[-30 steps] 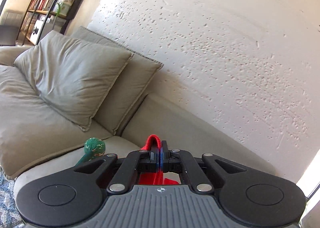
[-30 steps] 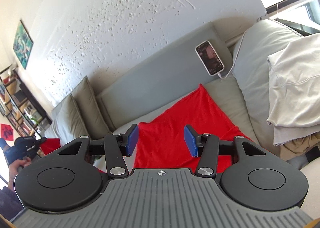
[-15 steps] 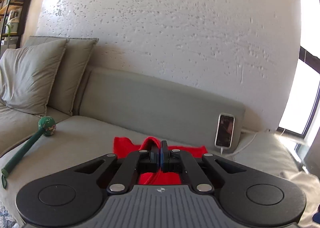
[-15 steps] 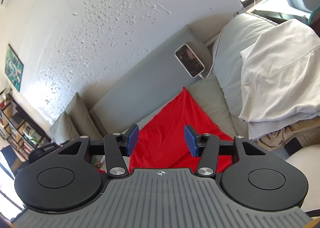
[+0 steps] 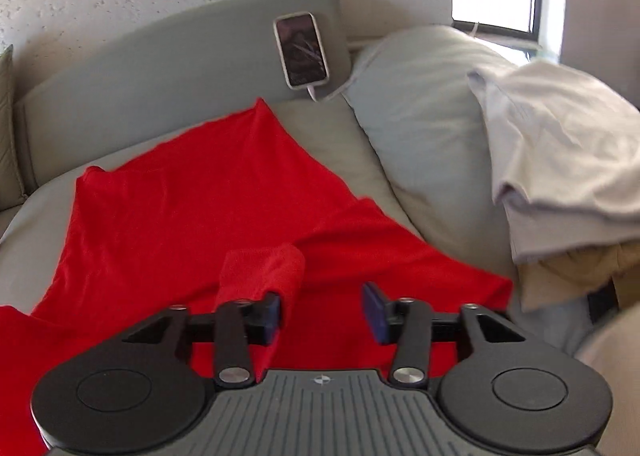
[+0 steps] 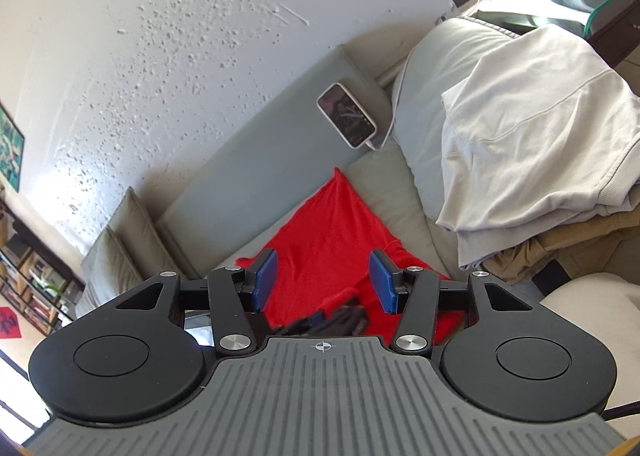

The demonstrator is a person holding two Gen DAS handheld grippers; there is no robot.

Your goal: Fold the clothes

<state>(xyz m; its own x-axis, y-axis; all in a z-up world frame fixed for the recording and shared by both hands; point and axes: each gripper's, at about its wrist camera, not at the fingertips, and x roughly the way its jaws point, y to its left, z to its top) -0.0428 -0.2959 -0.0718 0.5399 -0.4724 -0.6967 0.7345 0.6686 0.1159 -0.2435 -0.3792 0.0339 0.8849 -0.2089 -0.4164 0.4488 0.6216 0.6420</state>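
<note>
Red cloth (image 5: 192, 224) drapes one finger of the left gripper (image 5: 323, 316), visible only there; both grippers' jaws gape.

Premises: a home living room. Grey sofa (image 5: 168, 68) directly ahead with a charging smartphone (image 5: 302, 50) against its backrest, folded laundry stack (image 6: 532, 144) to the right, bookshelf (image 6: 28, 288) far left.

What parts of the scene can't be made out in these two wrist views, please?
- Red garment: its near edge is hidden behind the left gripper body, so its full shape is unclear.
- Phone screen: too small to read in either view.
- Tan clothing: mostly buried under the folded white garment.
- Dark object between the right gripper fingers, right wrist view: blurred, unidentifiable.
</note>
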